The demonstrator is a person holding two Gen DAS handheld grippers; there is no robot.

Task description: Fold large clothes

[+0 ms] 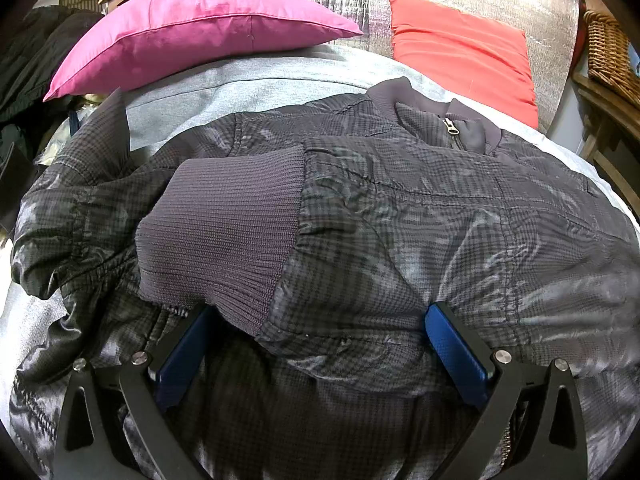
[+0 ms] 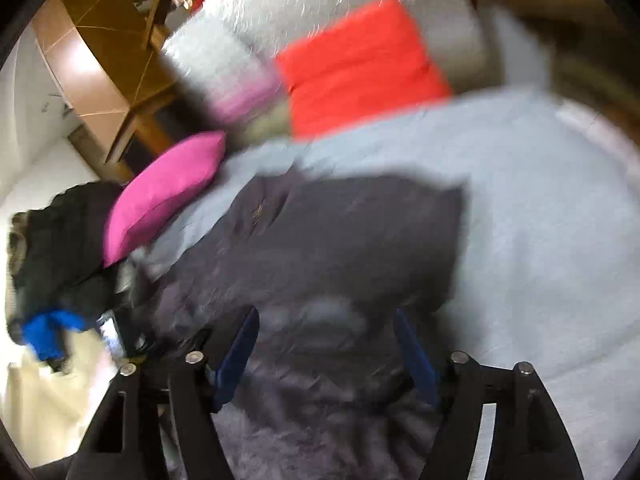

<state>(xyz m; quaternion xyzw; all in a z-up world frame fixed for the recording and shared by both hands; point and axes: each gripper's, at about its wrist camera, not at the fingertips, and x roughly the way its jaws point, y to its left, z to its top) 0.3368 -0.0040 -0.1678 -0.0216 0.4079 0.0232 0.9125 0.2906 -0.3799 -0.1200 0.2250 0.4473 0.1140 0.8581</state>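
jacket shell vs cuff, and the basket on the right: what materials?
Jacket shell: looks like thin synthetic weave, nylon or polyester, with glossy crinkled highlights over a fine check. Cuff: matte ribbed knit, vertical ribs visible. Basket: woven wicker or rattan, tan strands; exact fibre unclear.

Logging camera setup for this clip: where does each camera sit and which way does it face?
Left wrist: on the left gripper, looking down across the jacket toward the pink pillow; its spread jaws show.
Right wrist: on the right gripper, blurred and tilted, over the jacket; its jaws show.
Shared: jacket, pink pillow, red pillow.
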